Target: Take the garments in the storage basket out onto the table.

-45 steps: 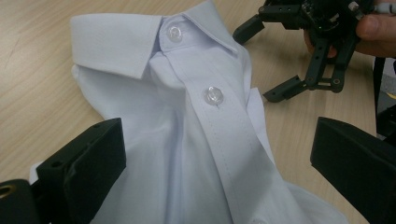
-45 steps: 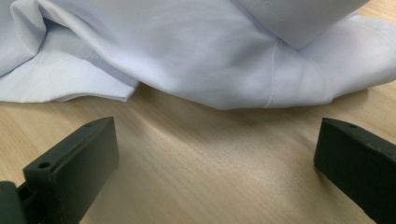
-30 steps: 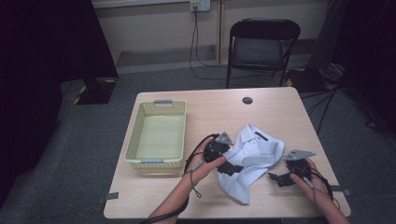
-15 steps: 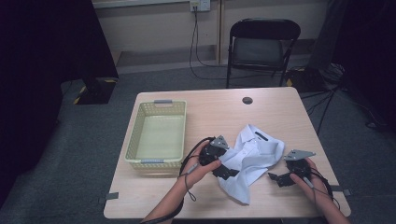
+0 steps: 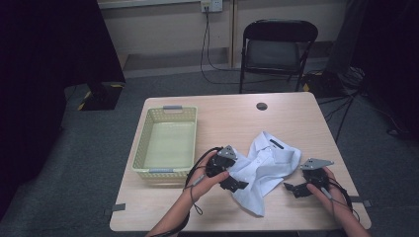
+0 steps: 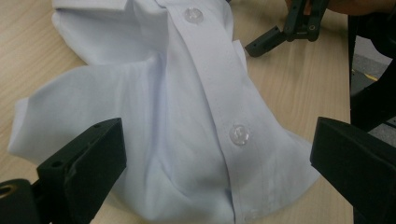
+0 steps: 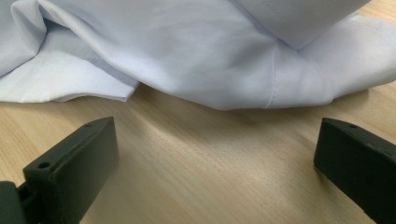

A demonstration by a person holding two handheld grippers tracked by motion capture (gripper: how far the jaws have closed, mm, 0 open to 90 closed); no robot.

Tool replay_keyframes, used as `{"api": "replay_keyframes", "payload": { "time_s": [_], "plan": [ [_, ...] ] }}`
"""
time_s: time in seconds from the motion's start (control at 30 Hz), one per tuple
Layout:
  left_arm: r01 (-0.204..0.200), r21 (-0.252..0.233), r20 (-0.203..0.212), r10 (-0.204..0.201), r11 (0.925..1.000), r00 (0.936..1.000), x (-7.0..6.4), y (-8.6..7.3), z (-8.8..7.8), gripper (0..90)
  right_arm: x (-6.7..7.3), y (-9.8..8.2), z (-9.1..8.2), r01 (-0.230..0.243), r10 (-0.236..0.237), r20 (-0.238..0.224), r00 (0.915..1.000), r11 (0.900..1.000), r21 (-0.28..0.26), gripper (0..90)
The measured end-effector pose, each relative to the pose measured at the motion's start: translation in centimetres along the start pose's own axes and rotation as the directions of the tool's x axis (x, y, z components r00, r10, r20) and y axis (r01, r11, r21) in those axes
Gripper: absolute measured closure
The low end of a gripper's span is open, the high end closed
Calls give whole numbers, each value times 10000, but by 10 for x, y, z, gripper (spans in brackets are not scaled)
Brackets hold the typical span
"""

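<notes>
Hovering over one white shirt (image 5: 264, 170) at the table's (image 5: 296, 123) near edge: two grippers, both spread wide. Left gripper (image 5: 236, 183) is sitting over the button placket, two buttons showing; right gripper (image 5: 292, 188) is facing the hem, apart. Farther back: one empty basket (image 5: 168, 143), one chair (image 5: 277, 49).

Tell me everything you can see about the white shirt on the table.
The shirt is a white button-up of thin woven cloth, lying crumpled and partly folded on the wooden table, right of the basket. Its collar points away from the person; a placket with clear buttons runs down it. The left gripper stands open over its near edge; the right gripper, also open, sits just short of its hem.
</notes>
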State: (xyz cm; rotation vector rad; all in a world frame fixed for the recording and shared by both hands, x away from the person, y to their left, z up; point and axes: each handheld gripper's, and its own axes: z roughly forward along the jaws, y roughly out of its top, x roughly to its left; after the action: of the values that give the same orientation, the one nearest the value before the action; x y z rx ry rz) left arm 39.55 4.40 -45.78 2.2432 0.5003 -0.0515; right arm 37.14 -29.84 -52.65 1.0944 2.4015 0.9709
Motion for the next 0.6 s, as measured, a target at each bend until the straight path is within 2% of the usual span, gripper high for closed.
{"api": "replay_keyframes", "payload": {
  "time_s": [0.6],
  "plan": [
    [173, -15, -31, -173, 9998, 9998, 3, -12, -7, 30, 0, 0, 0, -2, 2, 1, 10000, 10000, 0, 0]
  ]
}}
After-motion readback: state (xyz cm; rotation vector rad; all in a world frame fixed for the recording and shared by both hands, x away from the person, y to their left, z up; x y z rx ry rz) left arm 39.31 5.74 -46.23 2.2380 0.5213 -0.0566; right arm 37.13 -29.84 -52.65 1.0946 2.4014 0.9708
